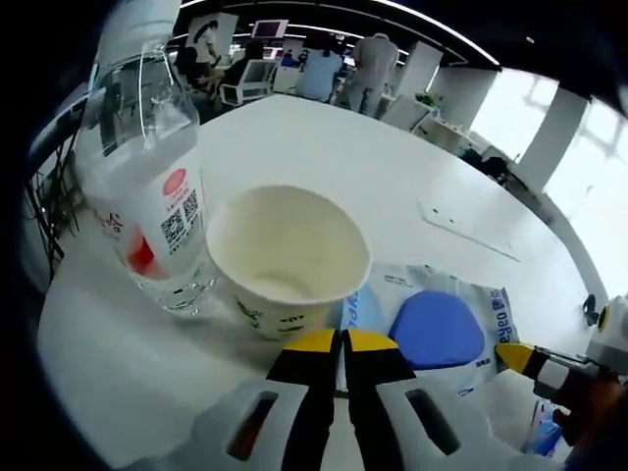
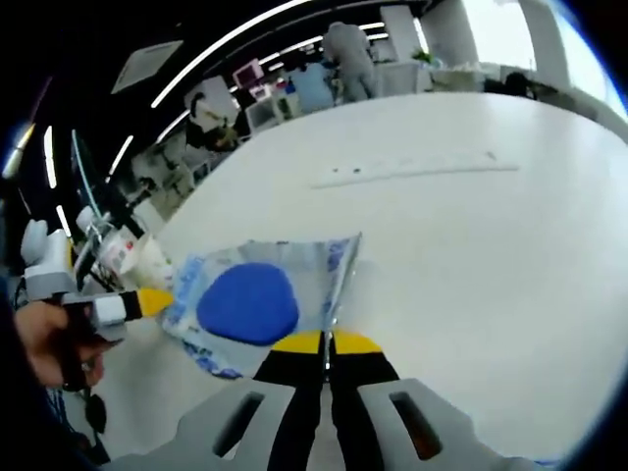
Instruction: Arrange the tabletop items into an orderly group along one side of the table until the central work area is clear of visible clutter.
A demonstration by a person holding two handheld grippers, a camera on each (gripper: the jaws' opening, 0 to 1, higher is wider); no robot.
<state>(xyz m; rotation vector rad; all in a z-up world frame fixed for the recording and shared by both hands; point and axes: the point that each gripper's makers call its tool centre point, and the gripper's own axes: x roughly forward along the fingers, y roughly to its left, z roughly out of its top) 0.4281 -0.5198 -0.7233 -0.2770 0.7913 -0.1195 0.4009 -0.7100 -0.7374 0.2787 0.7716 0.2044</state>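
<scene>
One empty paper cup (image 1: 287,257) beside water bottle (image 1: 147,186)

Bright daylight pours through tall windows (image 1: 549,128) and washes them out to plain white, while long ceiling light strips (image 2: 235,39) glow overhead. The glossy white table (image 2: 471,255) shows soft glare. Fisheye bending curves the edges, and the background looks blurry.

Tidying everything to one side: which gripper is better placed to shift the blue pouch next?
Right, probably. The right gripper is shut on the blue pouch's edge; the left gripper is closed by the paper cup and water bottle.
</scene>
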